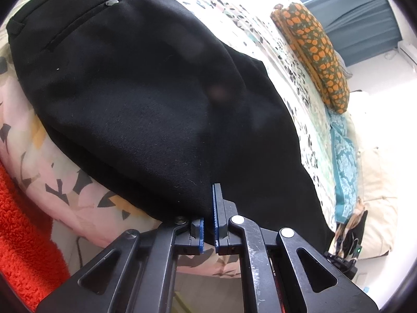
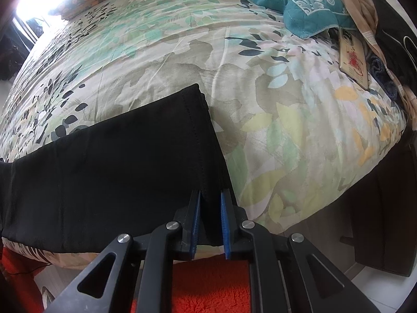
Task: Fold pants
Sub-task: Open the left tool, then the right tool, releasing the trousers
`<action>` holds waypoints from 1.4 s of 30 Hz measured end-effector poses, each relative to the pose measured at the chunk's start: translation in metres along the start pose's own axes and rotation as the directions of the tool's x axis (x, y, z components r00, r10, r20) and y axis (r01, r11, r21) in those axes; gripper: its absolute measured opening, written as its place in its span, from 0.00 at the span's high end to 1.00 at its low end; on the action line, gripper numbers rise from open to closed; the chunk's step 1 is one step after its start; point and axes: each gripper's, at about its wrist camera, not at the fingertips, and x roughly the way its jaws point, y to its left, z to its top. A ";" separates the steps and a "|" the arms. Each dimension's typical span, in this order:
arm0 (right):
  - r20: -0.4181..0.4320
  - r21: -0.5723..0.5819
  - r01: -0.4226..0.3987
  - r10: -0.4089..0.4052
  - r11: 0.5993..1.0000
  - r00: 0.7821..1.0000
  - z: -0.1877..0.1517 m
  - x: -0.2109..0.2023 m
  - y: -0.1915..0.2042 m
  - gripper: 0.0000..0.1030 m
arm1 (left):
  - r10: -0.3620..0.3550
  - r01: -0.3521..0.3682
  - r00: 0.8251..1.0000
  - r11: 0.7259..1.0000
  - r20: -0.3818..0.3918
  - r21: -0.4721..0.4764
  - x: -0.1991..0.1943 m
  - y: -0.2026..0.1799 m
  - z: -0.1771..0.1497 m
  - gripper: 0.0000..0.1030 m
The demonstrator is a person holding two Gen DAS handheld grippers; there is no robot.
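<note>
Black pants [image 1: 130, 91] lie flat on the floral bedspread [image 1: 260, 39], waistband and buttoned back pocket [image 1: 112, 2] at the far left of the left wrist view. My left gripper [image 1: 208, 203] is shut on the near edge of the pants, and the cloth hides one fingertip. In the right wrist view the leg end of the pants [image 2: 104, 169] rests on the bedspread [image 2: 260, 104] with its hem near the bed's edge. My right gripper [image 2: 210, 195] stands open a little. The hem corner sits between its blue pads, which are apart and not squeezing it.
An orange-patterned pillow [image 1: 312, 52] and a teal quilt [image 2: 299, 0] lie at the far side of the bed. A phone [image 2: 353, 57] and piled clothes sit at the right. A red fluffy rug [image 2: 208, 287] covers the floor below the bed edge.
</note>
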 end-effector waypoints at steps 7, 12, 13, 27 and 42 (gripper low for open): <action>0.148 0.103 0.088 -0.103 0.991 0.984 -0.008 -0.032 -0.016 0.46 | 0.085 -0.085 0.996 0.995 0.011 -0.048 -0.019 0.006 -0.003 0.72; 0.469 -0.010 0.204 -0.176 0.979 0.866 -0.029 -0.107 0.049 0.12 | 0.233 -0.246 0.936 0.969 0.264 0.017 -0.072 -0.012 -0.017 0.43; 0.487 -0.063 0.181 -0.128 0.981 0.864 -0.030 -0.112 0.070 0.11 | 0.246 -0.278 0.916 0.959 0.316 0.058 -0.076 -0.022 -0.012 0.34; 0.183 -0.674 -0.080 0.271 0.734 0.945 -0.139 0.005 0.360 0.04 | 0.500 -0.570 0.819 0.762 0.279 0.308 -0.021 -0.021 0.008 0.47; -0.141 -0.512 -0.609 0.641 0.606 0.755 -0.041 -0.071 0.476 0.04 | 0.447 -0.561 0.821 0.744 0.355 0.362 0.009 -0.008 0.058 0.34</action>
